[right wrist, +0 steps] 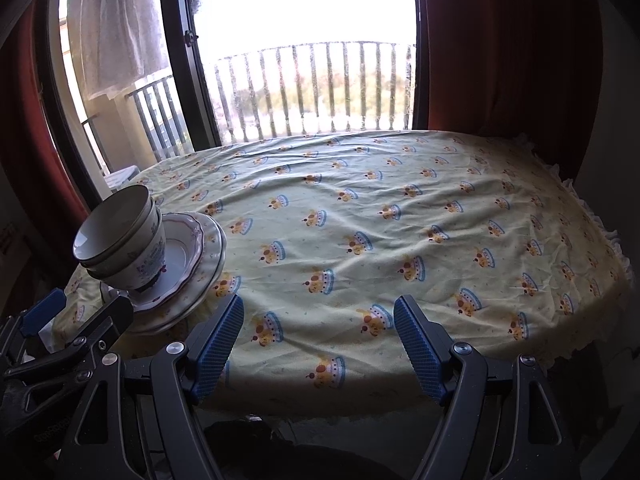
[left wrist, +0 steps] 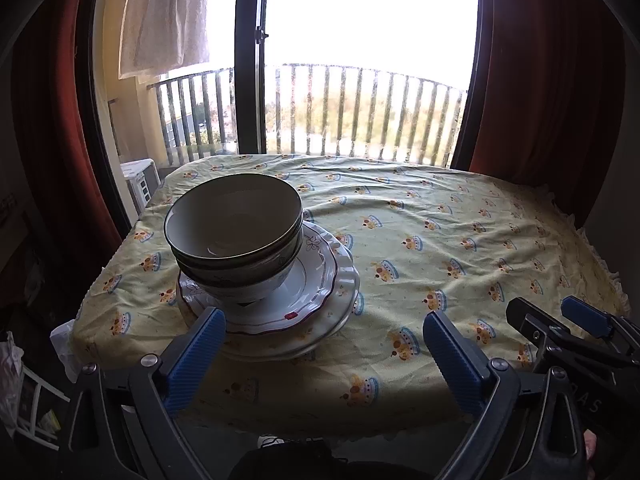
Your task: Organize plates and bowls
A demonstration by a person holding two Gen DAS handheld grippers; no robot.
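Note:
Nested white bowls [left wrist: 236,236] with dark rims stand on a stack of plates [left wrist: 320,284] near the table's front left corner. The top plate has a red scalloped border. In the right wrist view the same bowls [right wrist: 120,236] and plates [right wrist: 200,252] sit at far left. My left gripper [left wrist: 324,320] is open at the near table edge, its left blue finger [left wrist: 196,356] just in front of the plate stack. My right gripper [right wrist: 318,312] is open above bare cloth, nothing between its pads. Each gripper shows at the edge of the other's view.
The table wears a pale yellow cloth [right wrist: 380,220] with a crown print and a frilled right edge. Behind it are a glass balcony door [left wrist: 252,60], railing, and dark red curtains [left wrist: 544,72]. A white rack and bags [left wrist: 24,392] stand low at left.

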